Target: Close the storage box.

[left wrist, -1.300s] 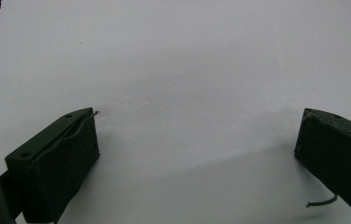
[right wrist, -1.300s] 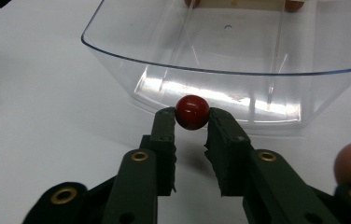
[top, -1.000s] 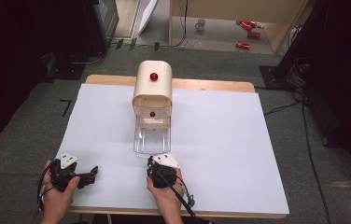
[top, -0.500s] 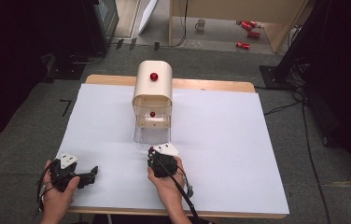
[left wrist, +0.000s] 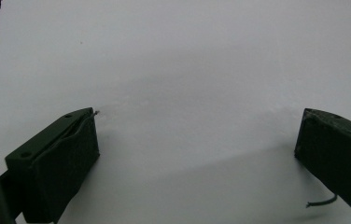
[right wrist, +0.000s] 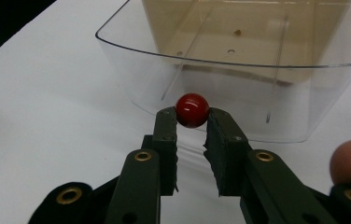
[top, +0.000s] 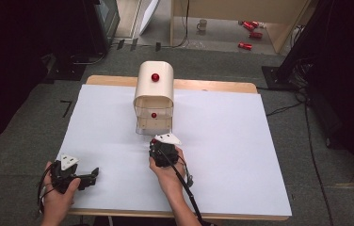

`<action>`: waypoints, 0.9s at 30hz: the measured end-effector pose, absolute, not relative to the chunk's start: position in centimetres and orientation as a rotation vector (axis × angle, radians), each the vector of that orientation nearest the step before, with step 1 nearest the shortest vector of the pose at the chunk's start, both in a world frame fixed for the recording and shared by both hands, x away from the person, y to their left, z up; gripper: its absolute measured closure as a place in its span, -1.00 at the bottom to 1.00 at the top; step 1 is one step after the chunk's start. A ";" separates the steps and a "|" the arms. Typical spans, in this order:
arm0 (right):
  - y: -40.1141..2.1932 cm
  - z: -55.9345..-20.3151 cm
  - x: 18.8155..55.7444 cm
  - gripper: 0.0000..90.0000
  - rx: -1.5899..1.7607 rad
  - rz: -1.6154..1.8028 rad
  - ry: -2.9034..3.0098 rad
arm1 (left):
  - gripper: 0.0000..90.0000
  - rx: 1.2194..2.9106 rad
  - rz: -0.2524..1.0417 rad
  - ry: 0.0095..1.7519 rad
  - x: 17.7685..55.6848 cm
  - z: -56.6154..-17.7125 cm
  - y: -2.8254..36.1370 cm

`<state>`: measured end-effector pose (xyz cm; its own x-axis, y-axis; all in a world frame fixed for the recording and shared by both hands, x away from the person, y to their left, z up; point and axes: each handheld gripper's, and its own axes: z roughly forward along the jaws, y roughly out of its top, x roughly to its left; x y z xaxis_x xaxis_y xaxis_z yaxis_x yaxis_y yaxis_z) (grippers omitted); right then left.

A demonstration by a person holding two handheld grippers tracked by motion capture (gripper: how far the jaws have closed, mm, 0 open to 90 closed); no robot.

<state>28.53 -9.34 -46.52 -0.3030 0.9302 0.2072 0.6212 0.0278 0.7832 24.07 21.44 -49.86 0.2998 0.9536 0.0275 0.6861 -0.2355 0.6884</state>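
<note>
While clamped on the drawer's red knob (right wrist: pixel 192 110), right gripper (right wrist: pixel 192 122) level; left gripper (left wrist: pixel 197 140) wide open, low over the paper (left wrist: pixel 187 60).

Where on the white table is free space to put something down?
Free: the white sheet right of the cream drawer cabinet, and left of it, above the left gripper. Crowded: before the clear pulled-out drawer, where the right gripper grips its red knob.

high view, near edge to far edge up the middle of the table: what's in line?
right gripper shut on the drawer's red knob → clear drawer, pulled out → second red knob on the drawer above → cream cabinet → red knob on its top → bare wooden table edge
</note>
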 end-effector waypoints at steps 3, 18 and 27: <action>-9.3 -46.6 29.0 0.67 1.576 1.167 1.950 | -1.00 2.004 0.612 1.454 24.1 -49.9 21.4; -9.3 -46.8 31.8 0.67 1.579 1.142 1.947 | -1.00 2.004 0.612 1.454 24.1 -49.9 21.4; -9.3 -46.9 32.7 0.67 1.579 1.147 1.943 | -1.00 2.004 0.612 1.454 24.1 -49.9 21.4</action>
<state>32.65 -9.32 -46.87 -0.2928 0.9365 0.1927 0.6215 0.0333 0.7827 24.07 21.45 -49.86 0.3002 0.9535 0.0273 0.6862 -0.2358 0.6882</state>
